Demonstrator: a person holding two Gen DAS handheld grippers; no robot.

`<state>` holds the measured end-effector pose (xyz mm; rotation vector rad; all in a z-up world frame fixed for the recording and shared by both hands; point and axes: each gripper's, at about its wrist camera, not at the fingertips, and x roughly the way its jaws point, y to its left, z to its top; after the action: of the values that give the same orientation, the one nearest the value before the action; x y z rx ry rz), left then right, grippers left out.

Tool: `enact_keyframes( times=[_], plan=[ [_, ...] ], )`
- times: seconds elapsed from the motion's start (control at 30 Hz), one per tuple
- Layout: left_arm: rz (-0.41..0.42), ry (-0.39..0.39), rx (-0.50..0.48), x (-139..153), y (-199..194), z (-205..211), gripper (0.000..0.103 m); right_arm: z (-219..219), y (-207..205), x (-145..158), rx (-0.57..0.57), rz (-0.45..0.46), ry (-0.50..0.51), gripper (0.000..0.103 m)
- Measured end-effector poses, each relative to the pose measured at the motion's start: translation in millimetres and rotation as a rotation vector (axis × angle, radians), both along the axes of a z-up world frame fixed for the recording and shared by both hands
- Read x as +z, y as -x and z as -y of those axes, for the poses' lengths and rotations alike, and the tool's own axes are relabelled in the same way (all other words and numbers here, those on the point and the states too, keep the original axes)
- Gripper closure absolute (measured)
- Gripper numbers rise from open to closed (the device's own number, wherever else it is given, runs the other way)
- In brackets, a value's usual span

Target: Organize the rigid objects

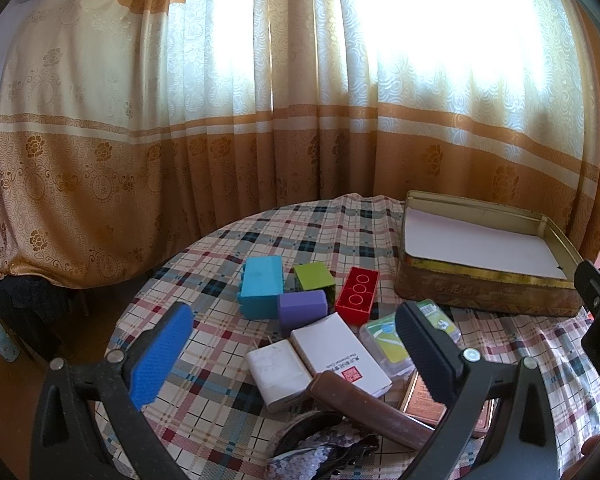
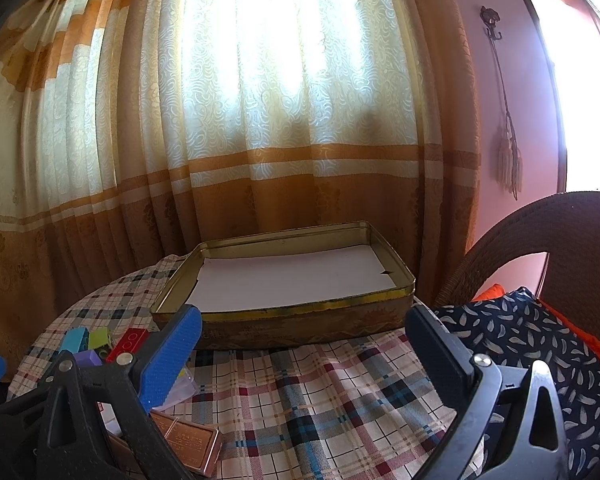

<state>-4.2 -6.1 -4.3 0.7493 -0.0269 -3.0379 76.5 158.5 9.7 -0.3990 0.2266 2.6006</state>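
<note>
The white box [image 1: 340, 356] reads "The Oriental Club" beside a red seal.

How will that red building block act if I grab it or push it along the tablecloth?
The red block looks like rigid moulded plastic, so probably stiff and light. It lies flat-sided, unlikely to roll. Pushed, it may snag on the tablecloth or bump the green block.

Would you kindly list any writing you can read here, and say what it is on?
"The Oriental Club", roughly; small and uncertain: white box, above a red seal.
Embossed characters: tin box front wall, unreadable.
Embossed text: copper-coloured tin, unreadable.
Printed label: clear plastic case, too small.
</note>
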Motion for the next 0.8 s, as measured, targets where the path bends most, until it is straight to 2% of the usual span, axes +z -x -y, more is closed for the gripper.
enact_keyframes(
  times=[0.8],
  plan=[
    [-0.006,0.002,0.001,0.5,0.9,0.4,0.000,-4.3,0.5,-0.4,0.006,0.004,0.031,0.001]
  ],
)
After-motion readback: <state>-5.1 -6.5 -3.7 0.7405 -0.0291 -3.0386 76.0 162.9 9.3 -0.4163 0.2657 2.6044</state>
